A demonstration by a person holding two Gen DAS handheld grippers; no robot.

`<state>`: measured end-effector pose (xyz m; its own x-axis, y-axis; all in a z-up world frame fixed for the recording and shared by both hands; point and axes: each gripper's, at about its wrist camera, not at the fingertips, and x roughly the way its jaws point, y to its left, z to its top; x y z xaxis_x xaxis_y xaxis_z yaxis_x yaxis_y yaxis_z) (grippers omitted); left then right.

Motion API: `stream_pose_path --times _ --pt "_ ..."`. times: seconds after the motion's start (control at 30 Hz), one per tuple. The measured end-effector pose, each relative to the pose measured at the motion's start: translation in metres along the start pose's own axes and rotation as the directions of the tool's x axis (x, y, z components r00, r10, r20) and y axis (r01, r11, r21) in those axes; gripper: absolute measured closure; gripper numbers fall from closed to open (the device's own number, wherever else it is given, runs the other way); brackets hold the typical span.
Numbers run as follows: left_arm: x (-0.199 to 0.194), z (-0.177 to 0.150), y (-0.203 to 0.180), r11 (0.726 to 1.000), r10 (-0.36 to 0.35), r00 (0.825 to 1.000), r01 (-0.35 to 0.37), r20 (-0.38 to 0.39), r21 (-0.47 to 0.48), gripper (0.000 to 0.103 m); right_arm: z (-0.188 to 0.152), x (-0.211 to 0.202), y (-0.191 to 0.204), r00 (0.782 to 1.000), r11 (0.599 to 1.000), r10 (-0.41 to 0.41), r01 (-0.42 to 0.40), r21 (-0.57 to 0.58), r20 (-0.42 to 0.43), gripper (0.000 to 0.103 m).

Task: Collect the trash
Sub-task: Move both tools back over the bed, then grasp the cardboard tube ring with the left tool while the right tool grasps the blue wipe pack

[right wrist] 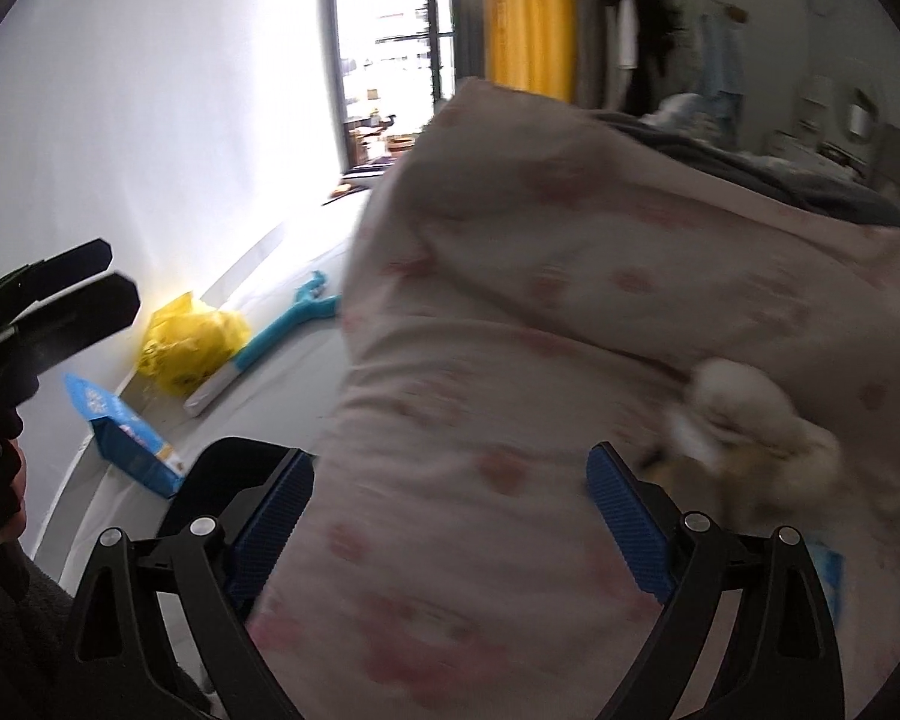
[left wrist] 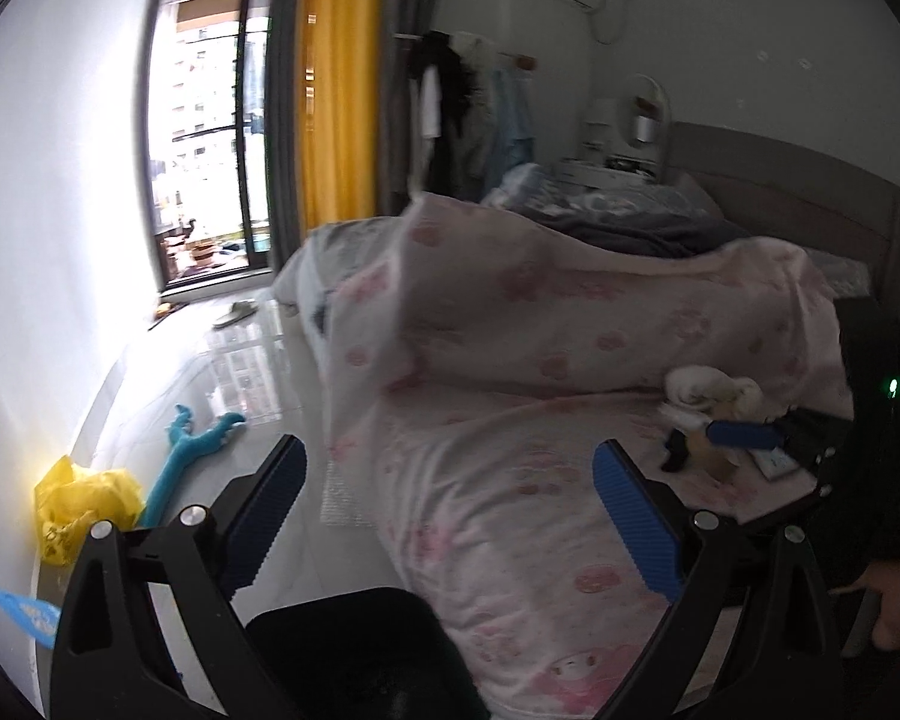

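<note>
Crumpled white tissues point(left wrist: 714, 391) lie on the pink bedcover point(left wrist: 510, 420) at the right, with a small blue-white packet point(left wrist: 777, 463) beside them. They show blurred in the right wrist view point(right wrist: 744, 414). My left gripper point(left wrist: 450, 504) is open and empty above the bed's edge. My right gripper point(right wrist: 450, 504) is open and empty over the bedcover point(right wrist: 510, 360), just left of the tissues; one of its blue pads point(left wrist: 744, 435) shows in the left wrist view, next to them. A yellow plastic bag point(left wrist: 78, 507) lies on the floor by the wall, also in the right wrist view point(right wrist: 189, 348).
A black bin point(left wrist: 354, 648) stands below my left gripper. A blue plush toy point(left wrist: 192, 450) and a blue box point(right wrist: 126, 432) lie on the floor. A slipper point(left wrist: 234, 315) lies near the balcony door. Clothes hang on a rack point(left wrist: 462, 96).
</note>
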<state>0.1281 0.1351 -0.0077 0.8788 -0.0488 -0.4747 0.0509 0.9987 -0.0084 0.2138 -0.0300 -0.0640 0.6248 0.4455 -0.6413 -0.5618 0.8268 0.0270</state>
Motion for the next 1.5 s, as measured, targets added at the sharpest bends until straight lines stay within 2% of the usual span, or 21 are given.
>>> stream_pose_path --times 0.3,0.4,0.57,0.73,0.97,1.3,1.37,1.43,1.5 --pt "0.027 0.004 -0.044 0.987 -0.123 0.992 0.124 -0.022 0.103 0.005 -0.021 -0.010 -0.063 0.987 0.978 -0.160 0.158 0.139 -0.004 0.007" --pt "0.036 0.007 -0.060 0.975 -0.160 0.987 0.162 -0.024 0.155 0.005 -0.027 -0.013 -0.082 0.983 0.970 -0.183 0.182 0.159 -0.010 0.007" --pt "0.054 0.008 -0.077 0.956 -0.222 0.974 0.227 -0.048 0.183 0.005 -0.038 -0.013 -0.106 0.971 0.950 -0.236 0.237 0.202 -0.026 0.007" --pt "0.069 0.006 -0.090 0.945 -0.248 0.966 0.257 -0.073 0.201 0.005 -0.048 -0.015 -0.130 0.955 0.922 -0.290 0.296 0.249 -0.063 0.006" --pt "0.081 0.007 -0.107 0.925 -0.306 0.948 0.319 -0.093 0.209 0.005 -0.062 -0.004 -0.148 0.938 0.903 -0.329 0.345 0.254 -0.106 0.006" --pt "0.096 -0.001 -0.136 0.892 -0.311 0.943 0.334 -0.121 0.306 0.006 -0.069 0.001 -0.162 0.943 0.905 -0.304 0.330 0.268 -0.134 0.006" --pt "0.099 -0.003 -0.144 0.880 -0.321 0.937 0.348 -0.134 0.324 0.006 -0.071 0.003 -0.163 0.946 0.910 -0.292 0.320 0.263 -0.141 0.009" --pt "0.101 -0.004 -0.150 0.870 -0.328 0.934 0.357 -0.141 0.340 0.006 -0.072 0.004 -0.163 0.945 0.914 -0.292 0.322 0.248 -0.150 0.019" --pt "0.104 -0.006 -0.158 0.861 -0.331 0.932 0.362 -0.147 0.357 0.006 -0.073 0.005 -0.165 0.944 0.915 -0.288 0.320 0.244 -0.158 0.023"
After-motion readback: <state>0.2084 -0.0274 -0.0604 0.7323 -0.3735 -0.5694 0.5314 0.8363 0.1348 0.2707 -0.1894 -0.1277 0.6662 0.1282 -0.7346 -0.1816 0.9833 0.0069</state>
